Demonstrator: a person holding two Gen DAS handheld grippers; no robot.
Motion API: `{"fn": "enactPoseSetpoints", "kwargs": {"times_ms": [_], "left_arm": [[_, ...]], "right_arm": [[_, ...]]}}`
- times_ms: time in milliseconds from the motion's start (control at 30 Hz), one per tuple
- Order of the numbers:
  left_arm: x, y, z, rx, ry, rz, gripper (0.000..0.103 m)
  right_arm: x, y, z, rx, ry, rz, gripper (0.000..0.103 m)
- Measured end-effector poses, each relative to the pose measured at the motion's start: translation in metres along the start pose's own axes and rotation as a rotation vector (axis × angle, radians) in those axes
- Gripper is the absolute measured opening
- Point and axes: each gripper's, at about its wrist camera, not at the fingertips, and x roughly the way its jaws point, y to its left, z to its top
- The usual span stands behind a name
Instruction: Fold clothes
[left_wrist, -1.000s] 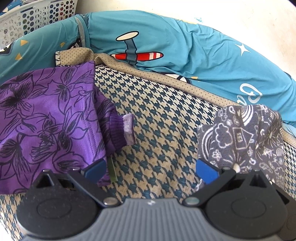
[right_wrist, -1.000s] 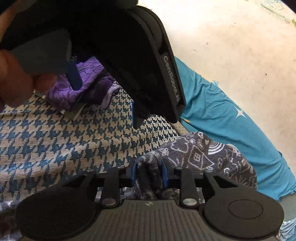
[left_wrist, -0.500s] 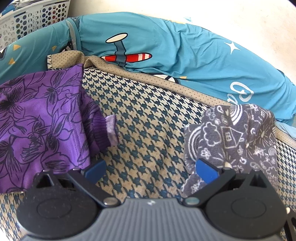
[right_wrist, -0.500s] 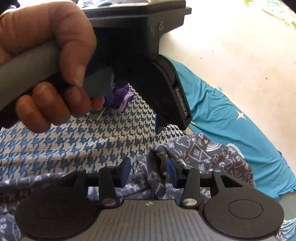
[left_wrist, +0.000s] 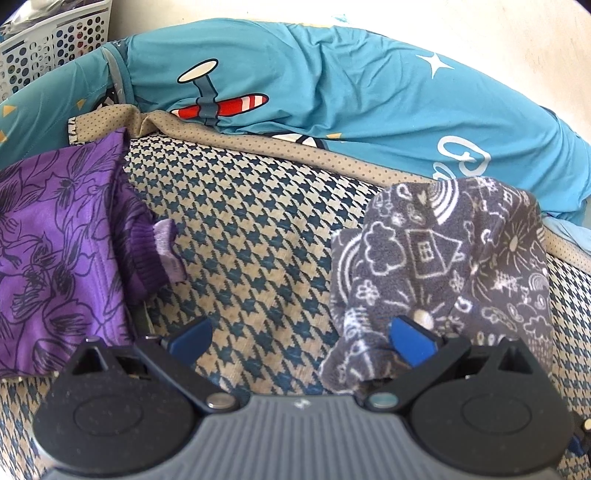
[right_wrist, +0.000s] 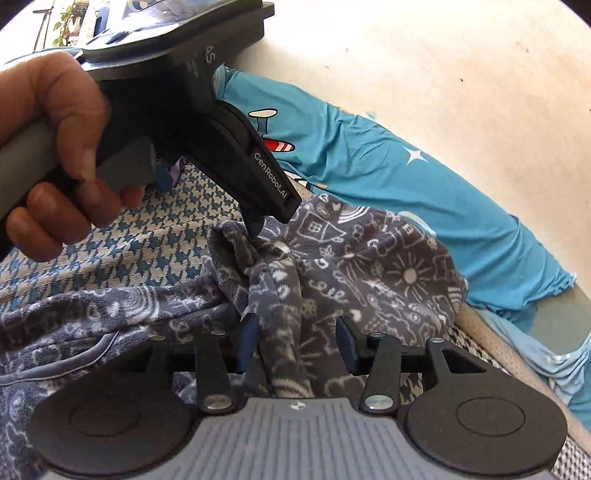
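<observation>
- Left wrist view: a houndstooth cloth (left_wrist: 258, 229) in dark blue and tan covers the surface and carries the clothes; its dotted tan border runs along the far edge.
- Beyond that border lies a teal garment (left_wrist: 332, 81) printed with a red-striped aeroplane and white stars, stretching from the far left to the right edge; the right wrist view shows it again (right_wrist: 424, 177).
- A purple floral garment (left_wrist: 55, 229) sits by the left edge of the houndstooth cloth, one ribbed cuff poking toward the middle.
- The grey doodle-print garment (left_wrist: 443, 266) is bunched up by the right edge, and in the right wrist view (right_wrist: 332, 277) it spreads toward the near left corner.
- A white perforated basket (left_wrist: 48, 40) shows at the far left corner.
- A person's hand (right_wrist: 51, 155) grips the handle of the left hand-held gripper (left_wrist: 299, 338), whose jaws are spread wide, the right fingertip touching the grey fabric with nothing clamped.
- The right hand-held gripper (right_wrist: 295, 341) stands moderately parted over a fold of the grey garment, not pinching it.
</observation>
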Motion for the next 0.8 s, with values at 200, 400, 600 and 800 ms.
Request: {"fn": "enactPoseSetpoints", "kwargs": {"times_ms": [200, 400, 600, 800], "left_arm": [[-0.001, -0.008, 0.000, 0.014, -0.026, 0.021, 0.103], [-0.005, -0.019, -0.002, 0.069, -0.057, 0.011, 0.103], [0.005, -0.023, -0.004, 0.094, -0.024, 0.020, 0.103], [0.021, -0.014, -0.010, 0.065, 0.028, 0.017, 0.103]], "right_arm": [[-0.005, 0.000, -0.005, 0.012, 0.016, 0.091, 0.014], [0.000, 0.007, -0.006, 0.038, 0.021, 0.129, 0.012], [0.009, 0.025, -0.003, 0.022, 0.025, 0.159, 0.012], [0.024, 0.033, -0.005, -0.018, 0.062, 0.150, 0.015]]}}
